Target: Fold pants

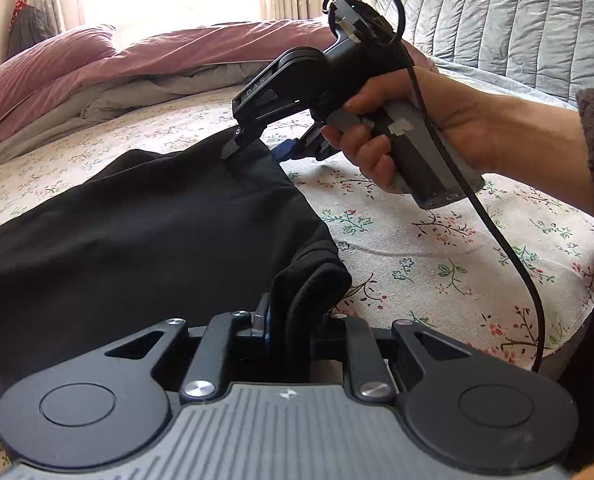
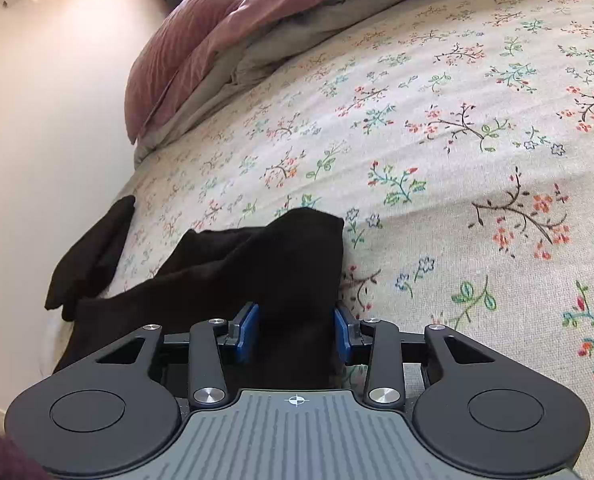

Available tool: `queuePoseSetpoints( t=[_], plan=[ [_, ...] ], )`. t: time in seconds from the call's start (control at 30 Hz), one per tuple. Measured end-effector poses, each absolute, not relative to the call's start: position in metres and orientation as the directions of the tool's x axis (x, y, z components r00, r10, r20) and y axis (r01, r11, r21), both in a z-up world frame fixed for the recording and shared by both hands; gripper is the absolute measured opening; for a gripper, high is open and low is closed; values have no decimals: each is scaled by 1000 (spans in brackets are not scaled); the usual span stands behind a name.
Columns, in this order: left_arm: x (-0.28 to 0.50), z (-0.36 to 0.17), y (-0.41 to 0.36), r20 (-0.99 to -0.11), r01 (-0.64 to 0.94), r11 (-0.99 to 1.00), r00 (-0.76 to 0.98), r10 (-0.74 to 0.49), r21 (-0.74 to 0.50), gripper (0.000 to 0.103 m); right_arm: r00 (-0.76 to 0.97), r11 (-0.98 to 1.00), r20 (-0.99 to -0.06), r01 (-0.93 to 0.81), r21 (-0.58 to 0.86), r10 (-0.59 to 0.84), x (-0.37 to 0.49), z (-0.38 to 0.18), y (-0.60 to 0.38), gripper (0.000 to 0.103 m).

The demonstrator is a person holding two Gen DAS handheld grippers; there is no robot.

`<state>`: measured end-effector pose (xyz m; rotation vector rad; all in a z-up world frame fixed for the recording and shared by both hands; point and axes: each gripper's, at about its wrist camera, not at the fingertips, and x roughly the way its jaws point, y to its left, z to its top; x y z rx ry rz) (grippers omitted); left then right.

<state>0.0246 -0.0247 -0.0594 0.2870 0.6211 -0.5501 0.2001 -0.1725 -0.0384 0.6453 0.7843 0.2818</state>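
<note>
Gripping pants (image 1: 145, 232) w/ both: left gripper (image 1: 287, 326) pinched the near corner, right gripper (image 2: 295, 332) clamped the far one. Legs ran off leftward on bed (image 2: 437, 160), so fold likely goes that way.

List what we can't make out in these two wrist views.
- Left wrist view: the black fabric pants run off the left edge, so their full length is unseen.
- Left wrist view: the left gripper has its right fingertip buried in bunched cloth.
- Right wrist view: the right gripper straddles cloth; real contact unclear.
- Both views: the floral bedsheet beneath the pants is covered.
</note>
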Motion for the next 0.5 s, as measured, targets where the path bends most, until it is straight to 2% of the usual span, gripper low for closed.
queuePoseSetpoints(
  t=[0.03, 0.07, 0.1, 0.13, 0.27, 0.5],
  plan=[
    [22, -59, -27, -613, 554, 827, 689, -387, 101, 22, 689, 767, -557, 3, 642, 464, 207, -39, -175, 34],
    [19, -58, -29, -603, 544, 831, 703, -376, 117, 20, 689, 759, -556, 12, 651, 465, 212, -41, -177, 28],
    [14, -57, -32, -590, 540, 831, 718, -370, 135, 19, 688, 751, -557, 26, 660, 465, 215, -41, -180, 13],
    [8, -55, -36, -572, 538, 827, 734, -366, 161, 19, 685, 735, -555, 41, 676, 472, 216, -42, -183, 10],
    [-9, -46, -62, -532, 521, 811, 780, -328, 265, 18, 687, 657, -531, 102, 747, 497, 212, -42, -207, 8],
    [-30, -22, -103, -522, 575, 795, 746, -413, 192, 18, 724, 616, -519, 166, 770, 454, 179, -29, -261, 8]
  ],
)
